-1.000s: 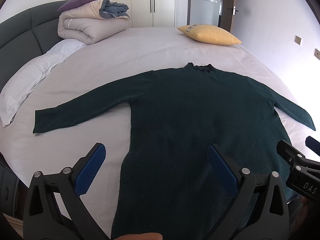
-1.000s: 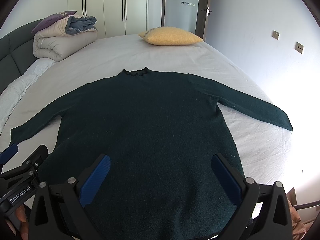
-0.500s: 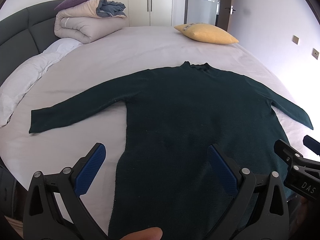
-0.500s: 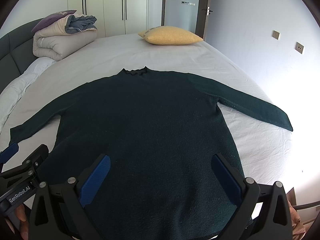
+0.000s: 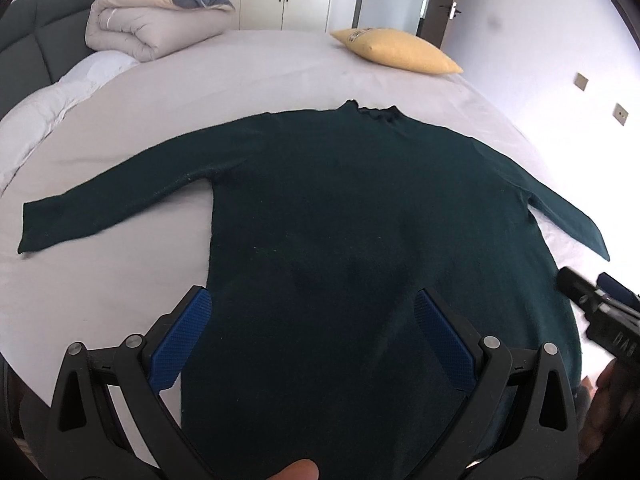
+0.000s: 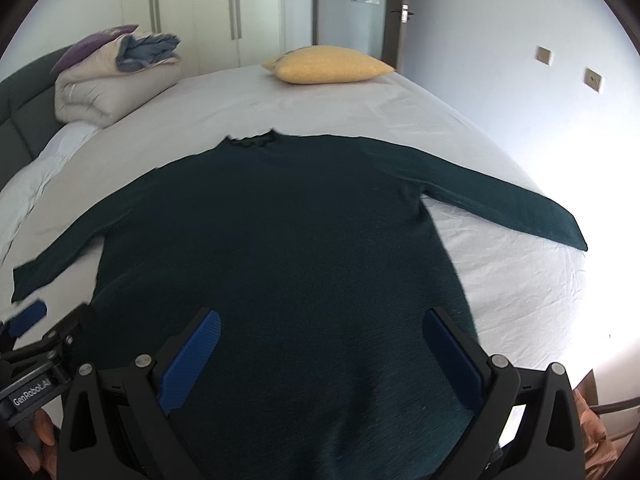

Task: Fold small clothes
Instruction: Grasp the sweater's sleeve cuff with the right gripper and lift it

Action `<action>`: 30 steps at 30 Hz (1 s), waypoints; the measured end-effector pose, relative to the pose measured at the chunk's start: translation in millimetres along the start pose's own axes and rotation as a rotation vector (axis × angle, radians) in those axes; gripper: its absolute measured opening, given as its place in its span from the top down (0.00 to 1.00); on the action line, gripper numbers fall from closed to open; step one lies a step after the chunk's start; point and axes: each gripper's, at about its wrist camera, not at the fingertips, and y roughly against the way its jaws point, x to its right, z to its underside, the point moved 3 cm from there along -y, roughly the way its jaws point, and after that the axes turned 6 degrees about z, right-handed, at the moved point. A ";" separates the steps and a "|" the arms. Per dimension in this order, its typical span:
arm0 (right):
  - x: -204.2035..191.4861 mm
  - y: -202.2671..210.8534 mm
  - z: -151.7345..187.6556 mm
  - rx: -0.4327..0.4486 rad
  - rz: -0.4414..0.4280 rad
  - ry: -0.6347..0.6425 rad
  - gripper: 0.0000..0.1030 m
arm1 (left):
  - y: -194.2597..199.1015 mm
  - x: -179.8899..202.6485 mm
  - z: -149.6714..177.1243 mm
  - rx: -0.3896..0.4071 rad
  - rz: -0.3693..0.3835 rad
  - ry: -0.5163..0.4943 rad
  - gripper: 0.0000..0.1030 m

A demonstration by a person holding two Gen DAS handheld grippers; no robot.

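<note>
Wide bed (image 5: 248, 80) under a pale sheet, filling most of both views, with a dark padded headboard (image 5: 24, 48) along the far left. Spread flat across the sheet, a dark green long-sleeved sweater (image 5: 360, 208): collar (image 5: 374, 111) pointing toward the far side, both sleeves stretched straight out to either side, hem nearest the cameras. Left sleeve cuff (image 5: 30, 228) lying flat on bare sheet; right sleeve cuff (image 6: 568, 228) likewise, close to the bright right edge of the bed.

At the far left corner, a rolled beige duvet (image 5: 144, 28) with a purple pillow and blue-grey bedding stacked on top. Farther right, a yellow cushion (image 5: 396, 50) resting on the sheet beyond the collar, well apart from the sweater. Behind the bed, pale wardrobe doors (image 6: 216, 12) and a door (image 6: 360, 12) with a metal handle.

Left gripper (image 5: 312, 312) hovering above the lower left part of the sweater, jaws spread wide, blue pads (image 5: 182, 340) gripping nothing; the left finger over the sweater's side edge, the right one over the body. Right gripper (image 6: 320, 332) above the lower right part of the garment, jaws equally wide apart, blue pads (image 6: 192, 360) closed on nothing. Whether either tip touches the fabric: cannot tell.
</note>
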 end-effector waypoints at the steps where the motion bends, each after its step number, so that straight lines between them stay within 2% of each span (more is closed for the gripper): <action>1: 8.7 -3.7 -2.8 -0.003 0.003 -0.014 0.00 | -4.3 -1.2 -2.1 -0.010 0.012 0.010 0.00; 4: 45.3 -16.2 -14.5 0.003 0.022 -0.059 0.00 | -22.0 -6.0 -10.4 -0.047 0.100 0.062 0.00; 7: 105.7 -32.3 -29.6 0.013 0.020 -0.167 0.00 | -32.9 -3.7 -16.8 -0.019 0.168 0.050 0.00; 10: 179.1 -51.1 -39.1 0.019 0.007 -0.337 0.00 | -41.2 2.9 -20.3 -0.011 0.151 0.009 0.00; 13: 263.7 -74.3 -40.7 0.060 -0.056 -0.585 0.00 | -61.6 4.1 -26.6 -0.104 0.153 0.045 0.00; 15: 313.4 -99.4 -36.0 0.023 -0.095 -0.728 0.02 | -67.9 3.2 -32.7 -0.099 0.170 0.070 0.00; 18: 362.7 -133.0 -22.7 -0.045 -0.159 -0.897 0.09 | -79.1 8.9 -45.5 -0.083 0.171 0.060 0.00; 21: 390.0 -155.3 -16.2 -0.040 -0.238 -1.032 0.10 | -98.5 18.4 -57.7 -0.110 0.199 0.059 0.00; 25: 400.8 -169.5 -28.4 0.012 -0.264 -1.107 0.10 | -118.1 30.7 -71.2 -0.120 0.238 0.064 0.00; 28: 400.6 -183.0 -35.3 0.032 -0.260 -1.146 0.19 | -122.9 38.5 -77.7 -0.100 0.266 0.048 0.00; 30: 402.0 -193.4 -42.4 0.047 -0.260 -1.171 0.29 | -131.4 41.2 -81.5 -0.106 0.282 0.048 0.00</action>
